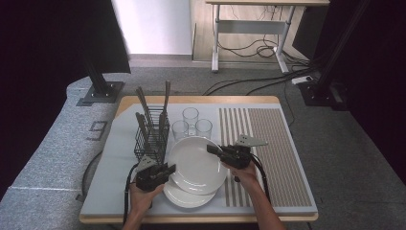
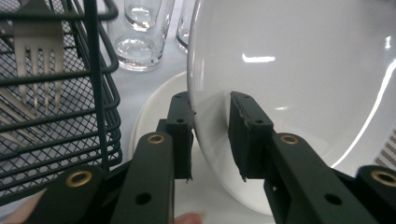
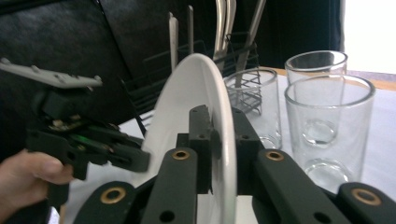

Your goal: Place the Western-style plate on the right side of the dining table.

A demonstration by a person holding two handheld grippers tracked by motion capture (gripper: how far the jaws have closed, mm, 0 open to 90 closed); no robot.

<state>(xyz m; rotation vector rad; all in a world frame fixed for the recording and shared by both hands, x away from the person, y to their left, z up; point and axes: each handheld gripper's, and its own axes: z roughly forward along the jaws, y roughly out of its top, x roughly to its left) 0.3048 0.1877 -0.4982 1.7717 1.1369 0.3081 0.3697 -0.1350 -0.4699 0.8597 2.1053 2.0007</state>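
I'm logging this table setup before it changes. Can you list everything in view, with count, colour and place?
plates: 2, white; top plate held by both grippers, lower plate flat on the mat under it
glasses: 3, clear, behind the plates
basket: 1, black wire, left of the plates
cutlery: several pieces, metal, upright in the basket
mat: 1, pale grey, striped on its right part, covering the table
table: 1, light wood
left gripper: black, shut on the top plate's left rim
right gripper: black, shut on its right rim
hands: 2, near edge
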